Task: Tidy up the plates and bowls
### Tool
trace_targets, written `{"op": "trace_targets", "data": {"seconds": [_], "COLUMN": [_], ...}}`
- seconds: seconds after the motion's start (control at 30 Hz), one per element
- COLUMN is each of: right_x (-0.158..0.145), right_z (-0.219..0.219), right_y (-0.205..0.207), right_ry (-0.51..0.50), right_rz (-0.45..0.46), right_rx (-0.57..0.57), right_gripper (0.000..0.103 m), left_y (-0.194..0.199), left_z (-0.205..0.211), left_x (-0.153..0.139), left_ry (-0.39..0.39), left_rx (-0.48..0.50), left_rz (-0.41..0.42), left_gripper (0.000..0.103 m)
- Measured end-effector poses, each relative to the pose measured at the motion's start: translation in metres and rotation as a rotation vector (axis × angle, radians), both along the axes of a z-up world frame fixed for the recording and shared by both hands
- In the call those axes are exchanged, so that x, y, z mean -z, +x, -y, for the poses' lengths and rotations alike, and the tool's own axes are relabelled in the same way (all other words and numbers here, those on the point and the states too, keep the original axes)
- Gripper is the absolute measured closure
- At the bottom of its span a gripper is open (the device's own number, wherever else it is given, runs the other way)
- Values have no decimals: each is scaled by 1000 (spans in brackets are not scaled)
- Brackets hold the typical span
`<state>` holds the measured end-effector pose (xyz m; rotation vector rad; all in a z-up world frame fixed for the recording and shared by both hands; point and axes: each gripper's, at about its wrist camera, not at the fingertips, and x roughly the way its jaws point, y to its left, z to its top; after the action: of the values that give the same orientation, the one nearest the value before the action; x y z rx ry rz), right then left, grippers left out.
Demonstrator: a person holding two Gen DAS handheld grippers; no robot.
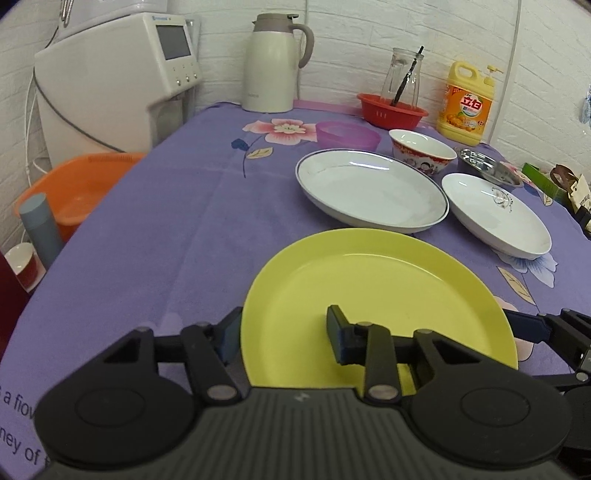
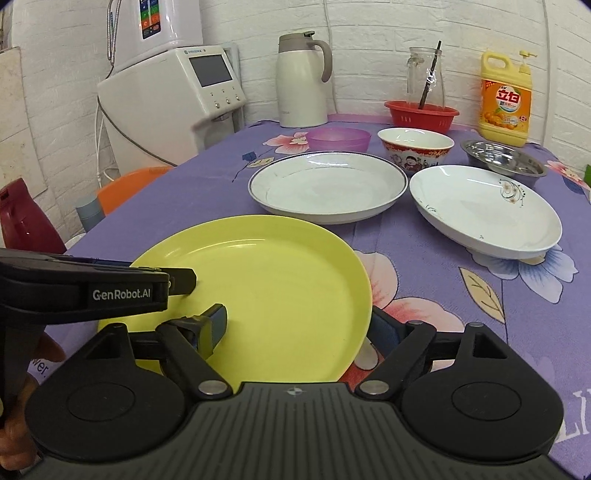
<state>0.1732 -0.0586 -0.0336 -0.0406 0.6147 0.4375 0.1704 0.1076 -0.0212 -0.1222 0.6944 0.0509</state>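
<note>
Near the front edge of the purple flowered tabletop (image 2: 192,192) lies the round yellow plastic plate (image 2: 280,295). Both grippers straddle its rim: the left gripper (image 1: 284,332) on its left side, the right gripper (image 2: 295,325) on its right, jaws open on each. Bare cloth runs along the left edge. Behind stand a blue-rimmed white plate (image 2: 328,186), a flower-printed white plate (image 2: 487,210), and bowls.

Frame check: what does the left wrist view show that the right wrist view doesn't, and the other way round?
Left wrist only: a red-and-white cup below the table edge.
Right wrist only: the wall unit with coloured buttons and the GenRobot.AI label.
Both: the yellow plate, with the left tool and right tool open astride its rim.
</note>
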Motion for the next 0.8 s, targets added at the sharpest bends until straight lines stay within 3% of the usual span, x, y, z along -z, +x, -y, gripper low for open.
{"op": "trace_targets", "data": {"seconds": [0.2, 0.27, 0.3, 0.33, 0.5, 0.67, 0.8], "right_x": [11, 9, 6, 2, -28, -51, -45], "right_z": [4, 7, 12, 18, 38, 41, 30], "right_y": [3, 2, 4, 6, 24, 76, 138], "right_ry": [-32, -13, 21, 61, 96, 81, 65], "right_rz": [-19, -28, -43, -56, 19, 115, 83], "right_rx": [0, -6, -7, -8, 23, 19, -19], "right_gripper": [0, 0, 0, 0, 0, 0, 0], "left_y": [5, 8, 9, 9, 27, 56, 74], "left_z": [8, 4, 0, -4, -26, -39, -40], "left_x": [12, 11, 9, 5, -22, -41, -41], "left_ry": [4, -19, -52, -78, -103, -105, -85], "left_rx": [29, 44, 45, 37, -17, -65, -77], "left_rz": [4, -3, -3, 7, 74, 102, 90], "left_gripper": [67, 52, 36, 29, 28, 27, 27]}}
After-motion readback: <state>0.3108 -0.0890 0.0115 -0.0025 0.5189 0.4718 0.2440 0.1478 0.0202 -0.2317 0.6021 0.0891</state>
